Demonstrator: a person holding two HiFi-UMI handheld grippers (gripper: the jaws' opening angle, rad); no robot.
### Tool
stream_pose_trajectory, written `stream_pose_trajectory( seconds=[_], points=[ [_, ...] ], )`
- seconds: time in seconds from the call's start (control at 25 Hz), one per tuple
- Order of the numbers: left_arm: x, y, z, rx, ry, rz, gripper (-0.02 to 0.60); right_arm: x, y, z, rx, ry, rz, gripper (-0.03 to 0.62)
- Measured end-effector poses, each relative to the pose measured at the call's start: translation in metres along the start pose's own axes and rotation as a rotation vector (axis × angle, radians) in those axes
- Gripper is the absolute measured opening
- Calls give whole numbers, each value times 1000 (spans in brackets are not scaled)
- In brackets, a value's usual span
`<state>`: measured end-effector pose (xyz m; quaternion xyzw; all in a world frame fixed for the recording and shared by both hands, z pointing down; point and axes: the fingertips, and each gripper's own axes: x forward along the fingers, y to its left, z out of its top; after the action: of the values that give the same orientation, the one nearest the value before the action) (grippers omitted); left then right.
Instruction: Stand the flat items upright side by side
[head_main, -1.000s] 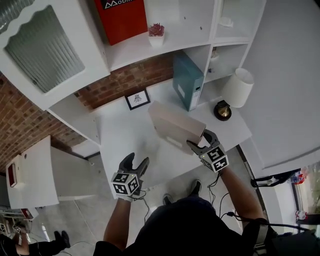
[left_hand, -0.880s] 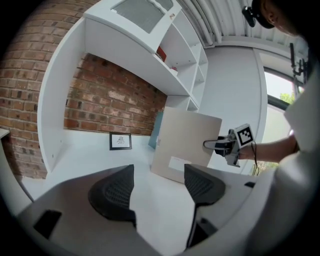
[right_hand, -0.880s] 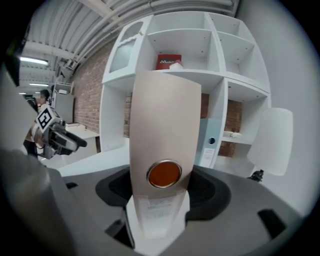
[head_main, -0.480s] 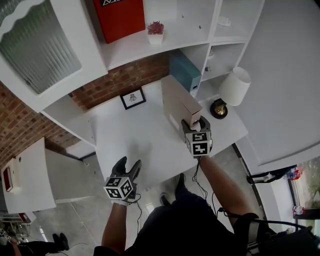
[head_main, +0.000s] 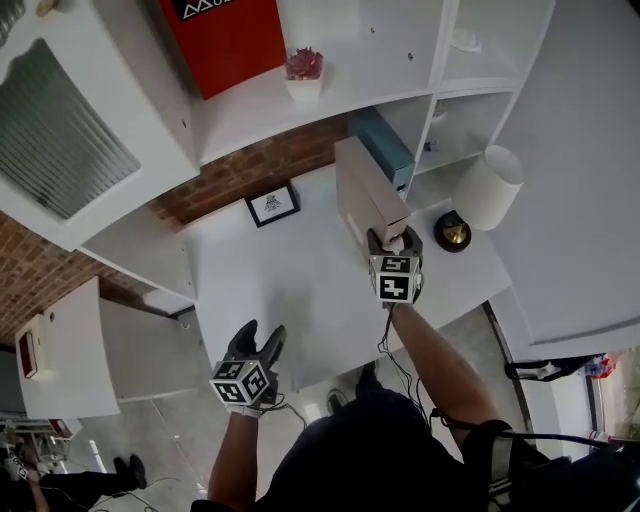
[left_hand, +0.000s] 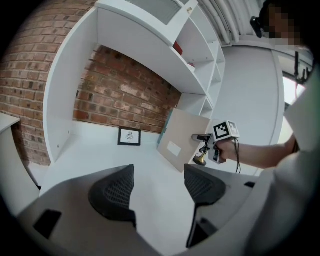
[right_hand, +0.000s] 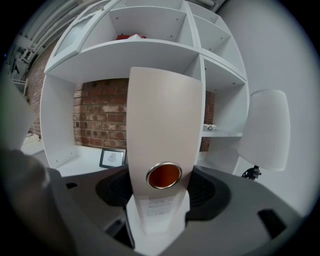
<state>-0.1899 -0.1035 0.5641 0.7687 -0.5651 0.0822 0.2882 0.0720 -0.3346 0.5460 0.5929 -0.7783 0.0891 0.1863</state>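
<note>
The right gripper (head_main: 393, 240) is gripping the beige binder (head_main: 365, 195) by its spine. In the right gripper view the two dark pads are pressing on either side of the narrow spine (right_hand: 165, 120), so the jaws are standing fairly wide apart, as wide as the spine. The binder is standing on end above the white desk (head_main: 270, 270), just beside a teal binder (head_main: 385, 145) that is upright against the shelf divider. Whether the two covers are touching is not clear. From the left gripper view the beige binder (left_hand: 181, 139) is leaning a little, its lower corner down at the desk surface.

The left gripper (head_main: 258, 340) is hanging over the desk's front edge, well apart from the binders. Its jaws are standing wide open with nothing between them but bare desk showing in the gap (left_hand: 157, 185).

As for writing: the spine is carrying a metal-ringed finger hole (right_hand: 164, 175) and, below it, a white label (right_hand: 157, 207) whose print is too faint to read. A small pale label (left_hand: 174, 148) is showing on the binder's side, and it looks blank. On the upper shelf a red box (head_main: 215, 35) is showing white lettering – cut off by the frame, not readable. A small framed picture (head_main: 272, 204) is leaning at the brick back wall.
</note>
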Motion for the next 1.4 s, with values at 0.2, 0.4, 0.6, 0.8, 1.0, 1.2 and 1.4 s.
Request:
stream_pose_trajectory(
  seconds=[0.2, 0.4, 0.6, 0.8, 1.0, 1.2, 1.4],
  points=[
    [13, -3, -1, -7, 26, 15, 311, 24, -6, 13, 28, 2, -18, 296],
    [26, -5, 0, -53, 41, 30, 311, 44, -8, 23, 63, 1, -58, 299],
    [35, -10, 2, -55, 53, 21, 311, 60, -8, 29, 57, -4, -65, 302],
    [36, -3, -2, -63, 73, 36, 311, 70, -7, 34, 42, 7, -62, 307],
    [34, -5, -11, -70, 87, 15, 311, 59, -2, 23, 32, 27, -35, 324],
    [36, -13, -16, -69, 95, -23, 311, 27, 9, -4, 29, 55, -17, 301],
    [35, -17, -10, -68, 77, -34, 311, 28, 22, -31, 50, 124, 29, 274]
  ],
)
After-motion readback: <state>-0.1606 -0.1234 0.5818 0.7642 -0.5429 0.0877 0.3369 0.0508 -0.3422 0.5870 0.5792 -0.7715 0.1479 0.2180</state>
